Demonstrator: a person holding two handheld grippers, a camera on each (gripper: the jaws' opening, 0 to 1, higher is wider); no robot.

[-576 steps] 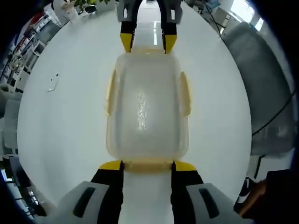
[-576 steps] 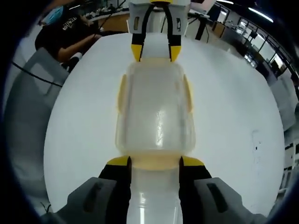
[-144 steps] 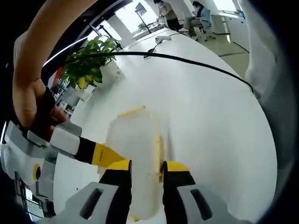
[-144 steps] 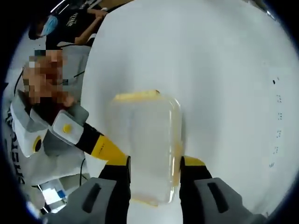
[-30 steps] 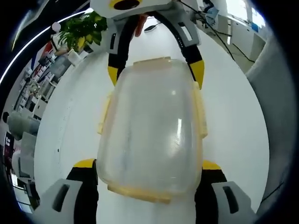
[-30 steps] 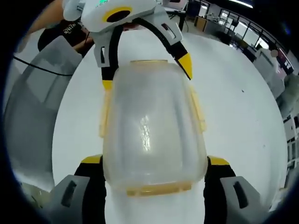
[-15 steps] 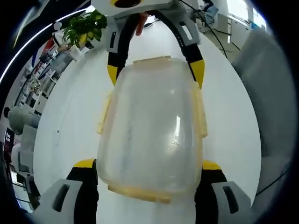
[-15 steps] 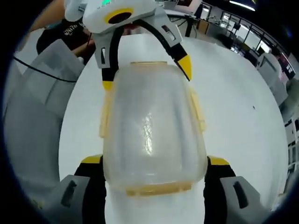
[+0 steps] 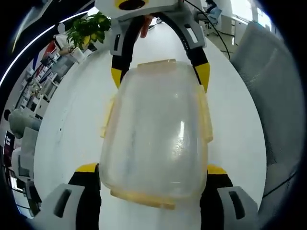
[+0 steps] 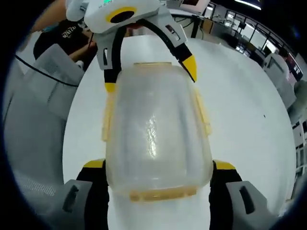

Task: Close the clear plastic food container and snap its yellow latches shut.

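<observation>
In the left gripper view, I have my left gripper (image 9: 152,168) spread wide, its two yellow-tipped jaws straddling the near end of the clear rectangular plastic food container (image 9: 153,134) and apparently pressing its sides, so I judge it is grasping the box across its width. The yellow plastic latches (image 9: 206,115) lie flat along the box's long sides, and another yellow strip (image 9: 144,197) runs across the end nearest me. At the far end, straight ahead of my jaws, the right gripper (image 9: 158,73) brackets the opposite end in the same way, above the round white table (image 9: 72,124). In the right gripper view the arrangement mirrors: my right gripper (image 10: 158,165) clasps the near end of the container (image 10: 153,129), the left gripper (image 10: 149,72) holds the far end, and the side latches (image 10: 106,117) sit close against the walls. The lid looks seated, though I cannot tell whether every latch has truly clicked. The risk I see is the smooth walls slipping between the jaws if either side eases off unevenly, or squeezing too hard and flexing the box enough to pop a latch.
</observation>
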